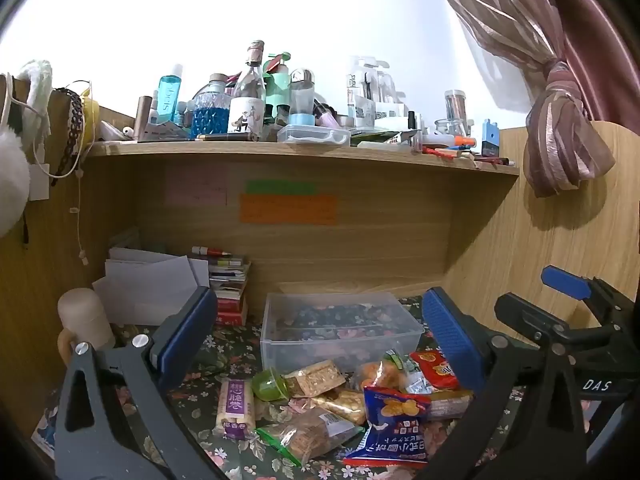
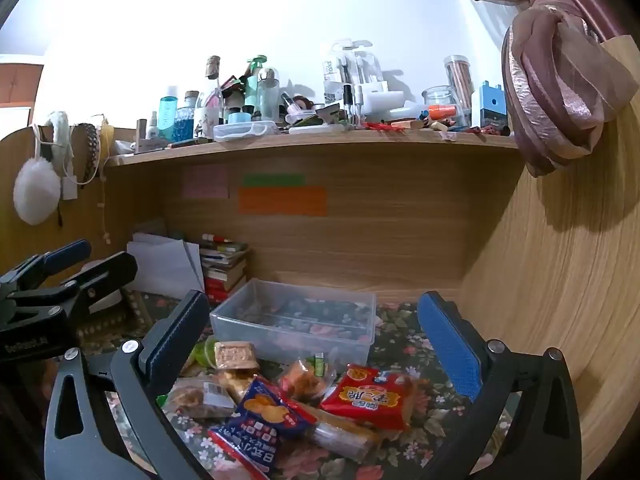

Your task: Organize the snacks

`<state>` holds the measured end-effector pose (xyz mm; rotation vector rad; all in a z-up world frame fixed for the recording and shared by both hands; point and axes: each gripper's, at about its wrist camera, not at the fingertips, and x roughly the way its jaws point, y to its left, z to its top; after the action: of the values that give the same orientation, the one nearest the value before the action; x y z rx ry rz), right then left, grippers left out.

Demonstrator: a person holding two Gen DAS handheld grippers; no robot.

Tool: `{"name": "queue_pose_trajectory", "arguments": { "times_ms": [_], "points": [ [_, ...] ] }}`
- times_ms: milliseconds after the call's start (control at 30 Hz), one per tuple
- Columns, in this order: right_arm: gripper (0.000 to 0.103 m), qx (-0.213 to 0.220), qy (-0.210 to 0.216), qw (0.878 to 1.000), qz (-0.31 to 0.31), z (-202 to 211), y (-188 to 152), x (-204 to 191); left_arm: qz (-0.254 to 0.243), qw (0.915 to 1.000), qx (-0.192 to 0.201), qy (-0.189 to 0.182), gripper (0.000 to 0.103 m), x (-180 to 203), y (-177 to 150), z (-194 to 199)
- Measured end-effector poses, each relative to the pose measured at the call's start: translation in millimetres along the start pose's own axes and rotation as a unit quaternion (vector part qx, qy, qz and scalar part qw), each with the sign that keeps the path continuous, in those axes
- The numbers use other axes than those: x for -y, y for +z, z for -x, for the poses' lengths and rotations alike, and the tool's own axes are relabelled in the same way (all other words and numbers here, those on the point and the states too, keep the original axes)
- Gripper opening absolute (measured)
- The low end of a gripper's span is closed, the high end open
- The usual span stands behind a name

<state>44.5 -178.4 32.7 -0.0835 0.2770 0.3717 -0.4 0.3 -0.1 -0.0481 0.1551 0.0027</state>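
A pile of snack packets lies on the floral cloth in front of an empty clear plastic box (image 1: 340, 330) (image 2: 296, 322). It holds a blue packet (image 1: 390, 420) (image 2: 260, 420), a red packet (image 1: 436, 368) (image 2: 370, 398), a purple-labelled bar (image 1: 236, 408), a green jelly cup (image 1: 270, 385) and several clear-wrapped cakes (image 1: 308, 434). My left gripper (image 1: 316, 332) is open and empty, above the pile. My right gripper (image 2: 312, 336) is open and empty, also above the pile; it shows at the right of the left wrist view (image 1: 560, 300).
A stack of books (image 1: 232, 288) and loose papers (image 1: 148, 284) stand at the back left. A beige cup (image 1: 84, 320) stands at the left. A crowded shelf (image 1: 304, 148) runs overhead. Wooden walls close the desk at back and right.
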Motion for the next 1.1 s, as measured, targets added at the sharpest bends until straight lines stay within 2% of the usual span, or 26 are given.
{"name": "queue_pose_trajectory", "arguments": {
  "times_ms": [1100],
  "points": [
    [0.103,0.005,0.006,1.000,-0.011,-0.4,-0.2,-0.5,0.009,0.9999,-0.010,-0.007,0.103,-3.9,-2.0,-8.2]
  ]
}}
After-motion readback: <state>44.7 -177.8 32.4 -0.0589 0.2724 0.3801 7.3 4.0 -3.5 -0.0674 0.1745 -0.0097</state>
